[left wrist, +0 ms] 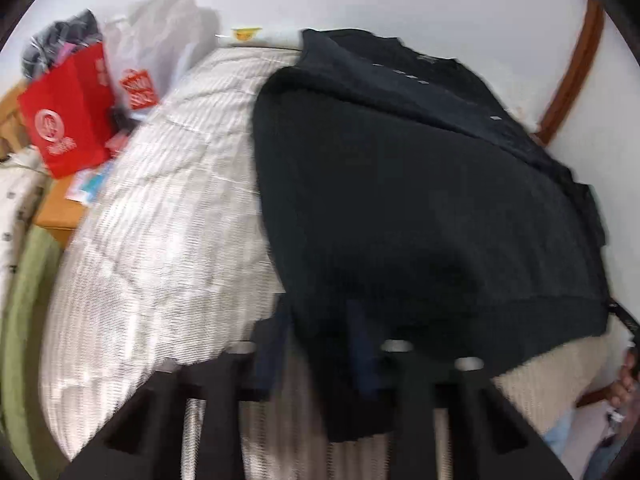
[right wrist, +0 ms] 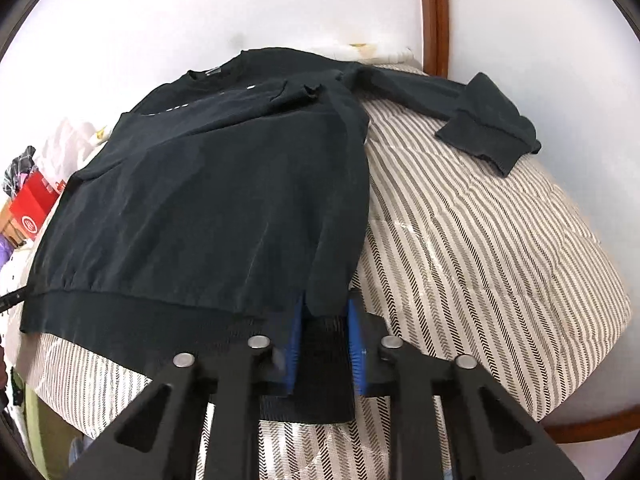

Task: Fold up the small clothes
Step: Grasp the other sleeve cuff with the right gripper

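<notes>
- Left wrist view: the left claw [left wrist: 320, 344] is clamped on the ribbed hem of a black sweatshirt [left wrist: 420, 184], near the hem's left corner. The picture is blurred, so the exact bite is hard to read, but dark cloth plainly sits between the blue pads [left wrist: 362, 344].
- The sweatshirt lies spread on a striped quilt [left wrist: 160, 216] covering a bed, its neck towards the far wall. A red bag [left wrist: 64, 128] and a white plastic bag [left wrist: 160, 40] sit beyond the quilt's left edge, well apart from the garment.
- Right wrist view: the right claw [right wrist: 322, 344] is clamped on the same hem at its right corner, cloth pinched between the blue pads [right wrist: 354, 340]. One sleeve [right wrist: 460, 108] trails out to the right across the quilt; the other appears folded over the chest.
- Handling, as I judge it: the knit is soft, limp and fairly light. It will sag and drape between the two holds and will not keep a crease by itself.
- The thick ribbed hem is the firmest place to grip; thinner body cloth would bunch or slide. The loose sleeve probably wants tucking in before the hem is carried towards the neck.
</notes>
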